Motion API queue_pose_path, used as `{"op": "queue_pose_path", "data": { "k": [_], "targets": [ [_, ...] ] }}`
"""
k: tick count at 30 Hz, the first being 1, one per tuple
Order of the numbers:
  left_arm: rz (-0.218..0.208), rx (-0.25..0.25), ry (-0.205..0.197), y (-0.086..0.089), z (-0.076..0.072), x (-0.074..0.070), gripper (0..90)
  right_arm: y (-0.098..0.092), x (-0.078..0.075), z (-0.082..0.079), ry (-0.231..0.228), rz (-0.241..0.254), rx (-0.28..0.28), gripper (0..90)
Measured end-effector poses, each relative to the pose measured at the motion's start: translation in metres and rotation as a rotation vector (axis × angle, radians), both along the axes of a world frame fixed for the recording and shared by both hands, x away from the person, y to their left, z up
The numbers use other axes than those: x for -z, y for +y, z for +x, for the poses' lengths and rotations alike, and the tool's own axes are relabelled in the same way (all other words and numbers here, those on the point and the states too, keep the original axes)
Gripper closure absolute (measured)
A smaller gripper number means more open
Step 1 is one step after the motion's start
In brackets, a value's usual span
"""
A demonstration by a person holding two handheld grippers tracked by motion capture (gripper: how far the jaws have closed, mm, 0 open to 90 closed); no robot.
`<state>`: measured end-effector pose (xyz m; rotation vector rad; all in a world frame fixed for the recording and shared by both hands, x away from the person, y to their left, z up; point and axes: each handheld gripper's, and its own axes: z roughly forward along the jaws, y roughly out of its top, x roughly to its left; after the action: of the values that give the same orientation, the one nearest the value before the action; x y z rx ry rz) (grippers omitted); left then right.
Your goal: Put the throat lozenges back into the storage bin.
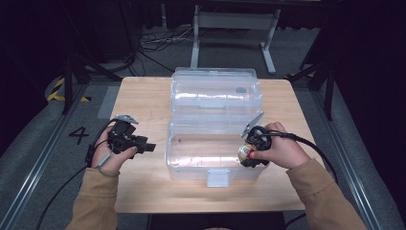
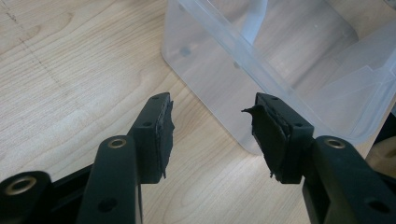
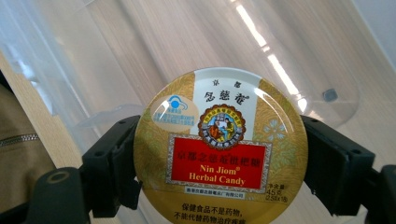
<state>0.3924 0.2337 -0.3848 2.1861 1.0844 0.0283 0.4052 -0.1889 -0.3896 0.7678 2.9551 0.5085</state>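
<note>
Candy tin [image 3: 220, 151] sits clamped in my right gripper [image 1: 252, 148], over the clear box [image 1: 213, 127] at its 4 o'clock corner. Left gripper [image 2: 212, 135] gapes unladen at the box's 9 o'clock, above the table [image 1: 143, 96].

Tan sleeves [image 1: 98, 199]. Left gripper [image 2: 212, 135]: black jaws, brass-ringed screw holes, torn black pads [image 2: 166, 135]. Grey three-cornered plate [image 1: 126, 118], black cable [image 1: 57, 194].

Round gold candy tin [image 3: 220, 149], lid facing the right gripper view's camera, red label panel reading "Nin Jiom Herbal Candy", white top band with a figure emblem. It was clamped at its rim, held over the right front end of the clear plastic box [image 1: 213, 103], which stood open on the table with its lid back.
</note>
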Motion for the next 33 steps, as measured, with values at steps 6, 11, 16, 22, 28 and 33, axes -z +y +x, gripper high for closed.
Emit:
{"op": "queue_pose_path", "data": {
  "k": [6,11,16,22,28,33],
  "targets": [
    [0.002,-0.001,-0.002,0.001,0.000,0.000,48.4,0.001,0.005,0.002,0.010,0.002,0.031,20.1],
    [0.001,-0.003,-0.001,0.000,0.000,0.000,48.4,0.002,0.009,0.003,0.018,0.001,0.043,20.1],
    [0.001,-0.001,-0.001,0.001,0.000,0.000,48.4,0.001,0.013,0.004,0.020,-0.005,0.069,20.1],
    [0.001,-0.004,0.002,0.001,0.000,0.001,48.4,0.001,0.019,0.005,0.029,-0.009,0.079,20.1],
    [0.001,-0.005,0.003,0.001,0.000,0.001,48.4,0.001,0.020,0.005,0.033,-0.008,0.088,20.1],
    [0.002,-0.004,0.003,0.002,0.001,0.001,48.4,0.001,0.024,0.004,0.028,-0.030,0.101,20.1]
  ]
}}
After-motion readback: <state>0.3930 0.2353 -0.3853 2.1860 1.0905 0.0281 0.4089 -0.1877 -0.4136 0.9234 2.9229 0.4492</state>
